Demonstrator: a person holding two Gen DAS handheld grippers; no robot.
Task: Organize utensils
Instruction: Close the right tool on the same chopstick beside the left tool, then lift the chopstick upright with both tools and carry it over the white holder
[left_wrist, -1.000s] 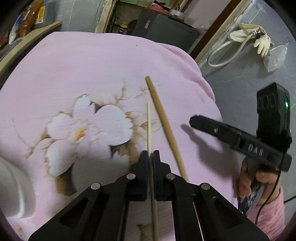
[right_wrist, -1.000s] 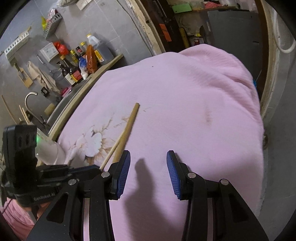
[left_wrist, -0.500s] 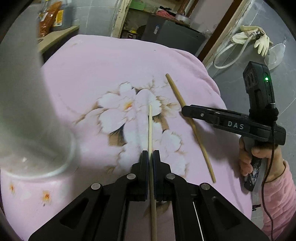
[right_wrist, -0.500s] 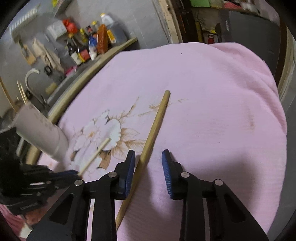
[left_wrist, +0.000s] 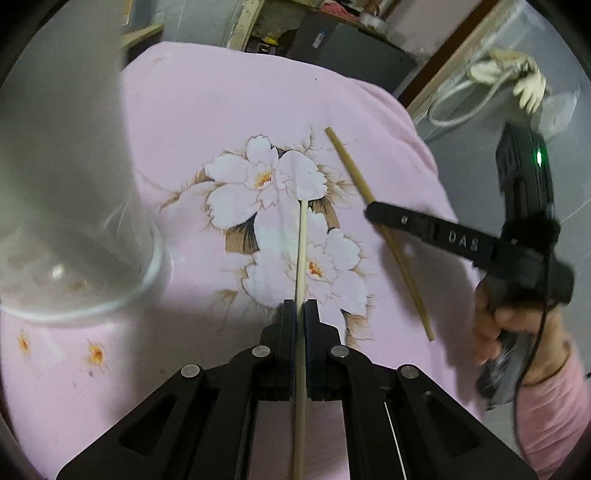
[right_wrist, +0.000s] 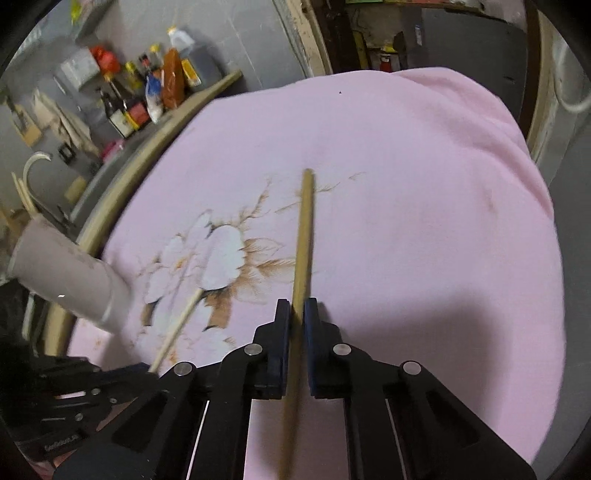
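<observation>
I have a stick in each gripper. The left gripper (left_wrist: 299, 308) has its fingers pressed together on the pale stick (left_wrist: 302, 251), which runs straight out ahead of the jaws over the flower print of the pink cloth (left_wrist: 229, 110); I can't tell whether its far tip touches the cloth or hangs just above it. The right gripper (right_wrist: 297, 308) is pinching the tan stick (right_wrist: 303, 236) near its lower half, and the far end of that stick points toward the far edge of the cloth. In the left view the tan stick lies flat, with the right gripper's finger across it, so I judge it gripped but not yet lifted.

The white cup (left_wrist: 70, 206) stands at the left edge of the cloth, close beside the left gripper and well apart from the right one. Its mouth is out of view, so I can't say what is in it.

I read the step as pick-up done on both sides and carrying to the cup about to start. For the next move I would raise the pale stick, tip it upright over the cup's mouth and let it drop in, then bring the tan stick across the cloth the same way. The cup is light and tall, so I would come in from above and avoid knocking its wall.
</observation>
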